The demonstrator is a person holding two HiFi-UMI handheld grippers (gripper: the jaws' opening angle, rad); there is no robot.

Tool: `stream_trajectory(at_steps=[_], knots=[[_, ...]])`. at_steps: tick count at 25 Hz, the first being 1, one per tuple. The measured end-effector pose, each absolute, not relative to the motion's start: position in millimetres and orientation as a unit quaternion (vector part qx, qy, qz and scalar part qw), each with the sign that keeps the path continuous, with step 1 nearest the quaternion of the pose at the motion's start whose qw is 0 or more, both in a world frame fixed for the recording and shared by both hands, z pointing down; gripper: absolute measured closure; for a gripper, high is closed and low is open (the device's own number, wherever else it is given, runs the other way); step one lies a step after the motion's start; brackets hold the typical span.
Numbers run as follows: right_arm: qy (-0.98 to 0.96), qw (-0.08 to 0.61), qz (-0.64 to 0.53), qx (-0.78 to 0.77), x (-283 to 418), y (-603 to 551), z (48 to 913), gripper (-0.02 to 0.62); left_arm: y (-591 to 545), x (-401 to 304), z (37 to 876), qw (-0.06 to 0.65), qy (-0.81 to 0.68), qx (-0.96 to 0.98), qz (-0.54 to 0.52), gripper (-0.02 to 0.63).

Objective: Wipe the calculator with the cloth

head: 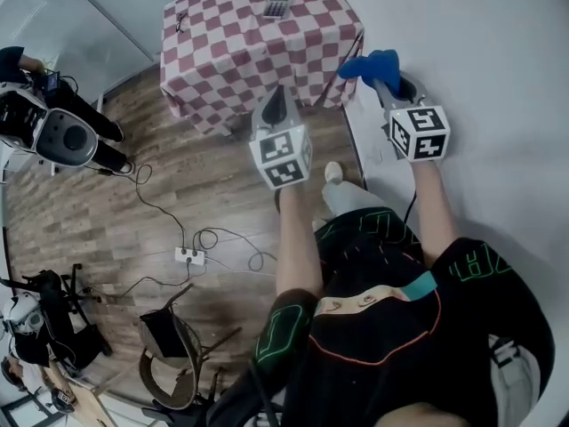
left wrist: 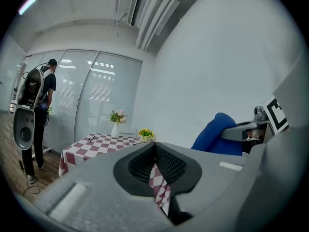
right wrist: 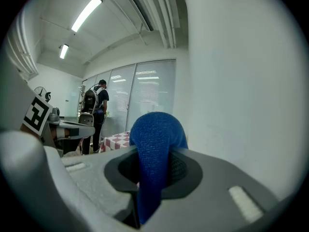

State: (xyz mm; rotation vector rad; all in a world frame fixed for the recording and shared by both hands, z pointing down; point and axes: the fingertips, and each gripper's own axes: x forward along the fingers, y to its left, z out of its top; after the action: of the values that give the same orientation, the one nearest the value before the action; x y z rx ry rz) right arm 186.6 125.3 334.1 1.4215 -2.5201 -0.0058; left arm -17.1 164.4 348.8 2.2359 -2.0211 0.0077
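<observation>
The calculator [head: 276, 7] lies near the far edge of a red-and-white checkered table [head: 258, 52]. Both grippers hover over the floor in front of that table, short of it. My left gripper [head: 276, 99] is shut with nothing between its jaws; in the left gripper view [left wrist: 154, 149] the jaws meet, with the table [left wrist: 96, 144] beyond. To the right of it, my right gripper [head: 380, 83] is shut on a blue cloth [head: 372, 63]. The cloth [right wrist: 153, 149] bulges up out of the right gripper's jaws [right wrist: 154, 170] and hides most of what lies ahead.
A white vase of flowers [left wrist: 116, 124] and a small yellow bunch [left wrist: 144, 134] stand on the table. A person with a backpack [head: 53, 123] stands at the left. A power strip with cables [head: 189, 256] and a chair [head: 173, 354] are on the wooden floor. A white wall [head: 498, 43] runs along the right.
</observation>
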Motion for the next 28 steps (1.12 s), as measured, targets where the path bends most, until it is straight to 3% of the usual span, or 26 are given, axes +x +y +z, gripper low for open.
stream_trajectory(at_steps=[18,28], knots=[[-0.885,0.076,0.050,0.457,143.1,34.4,357.1,0.529,83.1,-57.7,385.4,0.093,-0.682,0.726,0.009,0.595],[-0.884,0.116,0.079,0.446,131.6,-72.9,389.2,0.531,-25.6,-56.8,414.9,0.135,-0.670,0.730,0.026,0.597]])
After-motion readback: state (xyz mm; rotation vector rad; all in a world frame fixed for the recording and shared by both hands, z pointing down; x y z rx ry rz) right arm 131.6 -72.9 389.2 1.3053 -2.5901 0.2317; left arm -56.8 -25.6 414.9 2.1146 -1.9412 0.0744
